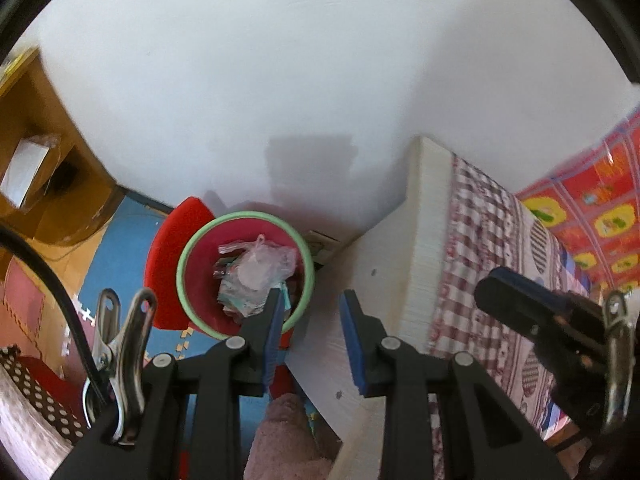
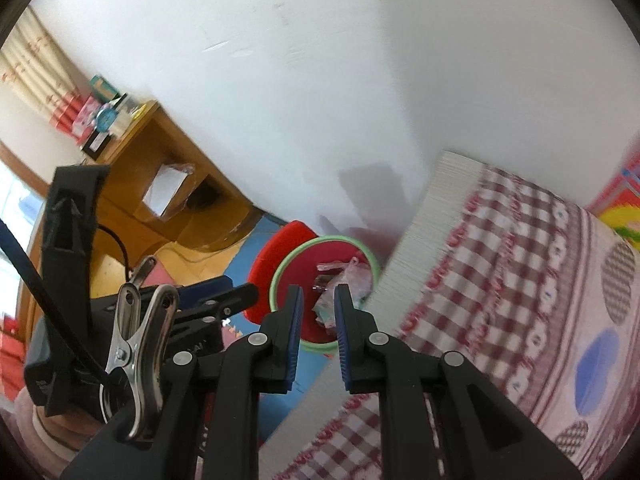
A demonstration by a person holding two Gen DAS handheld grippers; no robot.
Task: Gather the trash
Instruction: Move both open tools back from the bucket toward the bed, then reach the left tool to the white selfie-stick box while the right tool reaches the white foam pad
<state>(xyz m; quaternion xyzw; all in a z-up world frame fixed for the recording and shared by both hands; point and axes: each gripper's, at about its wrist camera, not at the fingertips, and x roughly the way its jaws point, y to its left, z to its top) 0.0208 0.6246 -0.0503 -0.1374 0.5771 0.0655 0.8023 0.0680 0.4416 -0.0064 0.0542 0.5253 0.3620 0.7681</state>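
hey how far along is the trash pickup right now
Done: the bin by the bed already holds a plastic bag and wrappers. In hand: nothing; the left gripper and right gripper are both open and empty above it. Left: no loose trash shows in either view, so any more would lie elsewhere.

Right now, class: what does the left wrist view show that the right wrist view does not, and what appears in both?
Only the left wrist view shows the brown polka-dot fabric and the pink fuzzy cloth low in the frame. Only the right wrist view shows the curtain and the boxes on top of the wooden desk. Both show the red bin with its green rim, the plastic trash inside it, the checked bedcover and the white wall.
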